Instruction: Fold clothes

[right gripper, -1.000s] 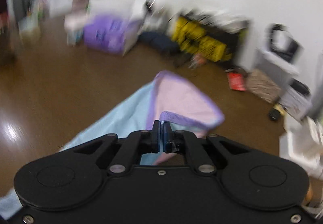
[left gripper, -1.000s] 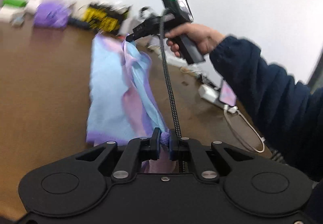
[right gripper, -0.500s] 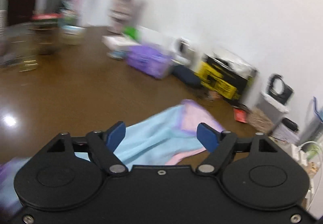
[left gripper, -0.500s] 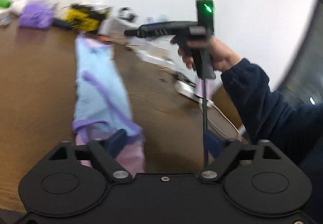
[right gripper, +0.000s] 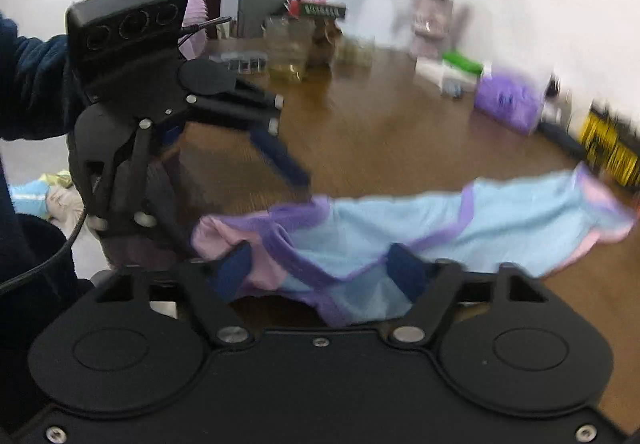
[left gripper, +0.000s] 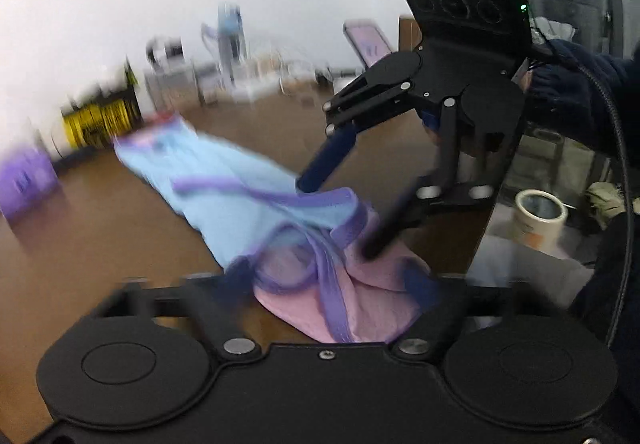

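Note:
A light blue and pink garment with purple trim (left gripper: 240, 196) lies in a long folded strip on the brown table (left gripper: 80, 252); it also shows in the right wrist view (right gripper: 500, 224). My left gripper (left gripper: 332, 284) is open, its fingers straddling the near pink end without gripping. My right gripper (right gripper: 320, 268) is open over the same end. In the left wrist view the right gripper (left gripper: 348, 212) points down at the cloth, fingers apart. In the right wrist view the left gripper (right gripper: 240, 204) hangs open at the left.
A tape roll (left gripper: 540, 212) sits right of the table edge. A yellow and black box (left gripper: 100, 120), a purple pack (right gripper: 508, 104), jars (right gripper: 288, 56) and a flower vase (right gripper: 432, 24) stand along the far side. The table's edge runs by the near end of the garment.
Both grippers let go of the garment and opened. The cloth dropped flat on the table. Both grippers then swung round to face each other over its near end.

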A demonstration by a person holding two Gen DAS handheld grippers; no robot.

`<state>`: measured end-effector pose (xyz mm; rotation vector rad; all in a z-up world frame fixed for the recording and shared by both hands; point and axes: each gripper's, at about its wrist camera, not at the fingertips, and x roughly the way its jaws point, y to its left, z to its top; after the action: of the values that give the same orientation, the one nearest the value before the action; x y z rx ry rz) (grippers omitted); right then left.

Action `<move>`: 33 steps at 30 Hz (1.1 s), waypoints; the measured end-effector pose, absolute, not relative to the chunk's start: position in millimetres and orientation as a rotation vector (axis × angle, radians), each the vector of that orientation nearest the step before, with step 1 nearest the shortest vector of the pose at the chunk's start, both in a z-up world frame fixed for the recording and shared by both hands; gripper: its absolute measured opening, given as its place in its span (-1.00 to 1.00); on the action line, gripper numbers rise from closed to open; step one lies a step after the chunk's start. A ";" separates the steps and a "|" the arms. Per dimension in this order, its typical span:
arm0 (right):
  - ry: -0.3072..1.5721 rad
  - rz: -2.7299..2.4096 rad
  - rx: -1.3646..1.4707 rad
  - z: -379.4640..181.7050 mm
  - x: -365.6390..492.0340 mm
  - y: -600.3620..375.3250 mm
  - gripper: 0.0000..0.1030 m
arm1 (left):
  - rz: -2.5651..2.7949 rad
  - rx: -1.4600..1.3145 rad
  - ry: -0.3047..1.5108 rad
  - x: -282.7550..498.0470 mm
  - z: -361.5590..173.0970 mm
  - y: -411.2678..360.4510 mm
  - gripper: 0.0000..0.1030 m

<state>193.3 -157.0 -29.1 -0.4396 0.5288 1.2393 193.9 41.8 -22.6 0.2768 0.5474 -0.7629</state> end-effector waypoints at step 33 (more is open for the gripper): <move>0.383 1.222 -0.467 -2.6 203.9 -209.9 -0.76 | -0.724 0.496 0.480 247.2 39.1 10.6 -0.79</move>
<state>203.9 -209.9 -2.6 -0.4673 0.3825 1.2220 247.2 10.6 39.1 0.4956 0.4800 -0.7236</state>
